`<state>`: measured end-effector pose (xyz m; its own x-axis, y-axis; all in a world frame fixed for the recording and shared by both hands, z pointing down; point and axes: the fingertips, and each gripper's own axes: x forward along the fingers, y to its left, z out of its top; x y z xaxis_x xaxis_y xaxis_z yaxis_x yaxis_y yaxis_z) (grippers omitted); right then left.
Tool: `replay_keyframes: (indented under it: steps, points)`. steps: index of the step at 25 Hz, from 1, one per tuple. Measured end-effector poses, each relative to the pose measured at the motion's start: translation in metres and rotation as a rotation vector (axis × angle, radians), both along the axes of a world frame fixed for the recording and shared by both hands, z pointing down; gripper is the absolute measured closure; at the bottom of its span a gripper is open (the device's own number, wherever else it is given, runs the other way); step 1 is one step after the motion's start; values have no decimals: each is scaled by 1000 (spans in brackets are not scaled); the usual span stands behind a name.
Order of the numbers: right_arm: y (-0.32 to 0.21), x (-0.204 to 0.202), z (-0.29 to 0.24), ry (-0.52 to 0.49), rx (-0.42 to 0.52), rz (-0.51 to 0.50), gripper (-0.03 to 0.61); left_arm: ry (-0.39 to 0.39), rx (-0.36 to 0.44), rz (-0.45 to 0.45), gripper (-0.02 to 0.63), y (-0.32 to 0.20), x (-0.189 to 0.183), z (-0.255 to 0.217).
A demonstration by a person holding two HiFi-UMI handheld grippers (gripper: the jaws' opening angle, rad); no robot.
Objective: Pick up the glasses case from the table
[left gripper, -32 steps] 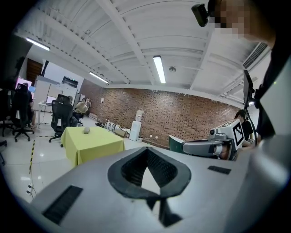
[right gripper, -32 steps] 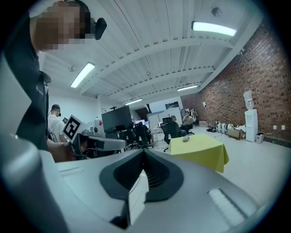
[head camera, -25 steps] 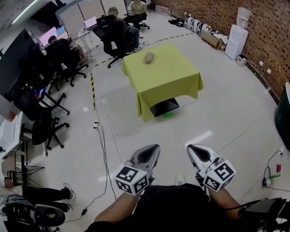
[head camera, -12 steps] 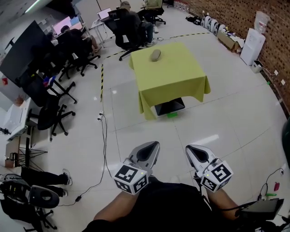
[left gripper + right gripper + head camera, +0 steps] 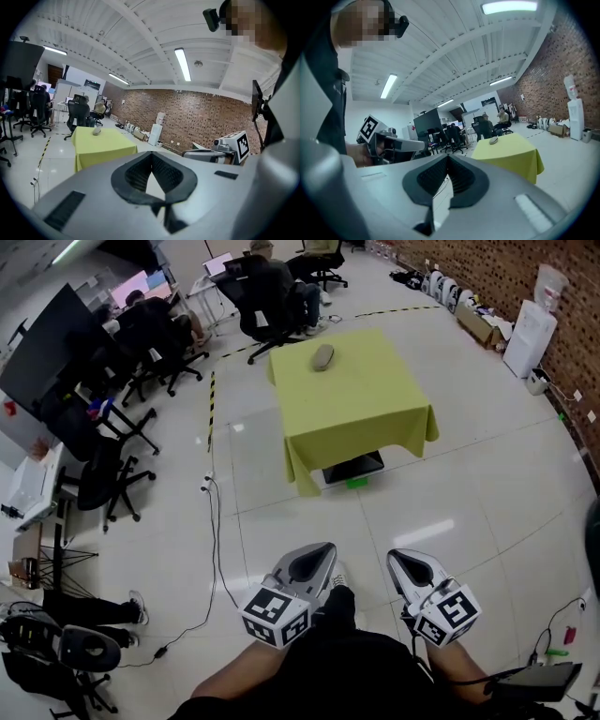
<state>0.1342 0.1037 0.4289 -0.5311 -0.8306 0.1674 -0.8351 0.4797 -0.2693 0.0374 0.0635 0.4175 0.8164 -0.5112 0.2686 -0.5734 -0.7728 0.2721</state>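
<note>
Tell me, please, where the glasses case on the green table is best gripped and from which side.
Probably across its narrow middle. The glasses case is a rounded oblong lying flat near the far left corner of the table, with its long axis running roughly away from the person. Coming down from above by the left edge, fingers spanning its short width, looks best.

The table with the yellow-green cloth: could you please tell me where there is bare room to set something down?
The table with the yellow-green cloth is bare across its near half and right side. Only the grey oval glasses case lies on it, near the far left corner. Beyond that corner, black office chairs crowd the floor.
</note>
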Motion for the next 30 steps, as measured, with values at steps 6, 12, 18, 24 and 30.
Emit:
replay_keyframes:
  steps: [6,12,18,24,30]
  points:
    - [-42,9,4,25,-5,-5,577,17,10,12,607,-48,16,2]
    - [-104,18,-5,58,6,-10,577,30,44,17,607,-109,22,-7]
    - [-162,17,-16,111,19,-23,577,66,74,13,607,-172,21,-17]
    - [-201,13,-16,150,50,-20,577,83,82,20,607,-212,18,-4]
    - [-220,22,-6,149,15,-29,577,76,43,25,607,-233,29,7]
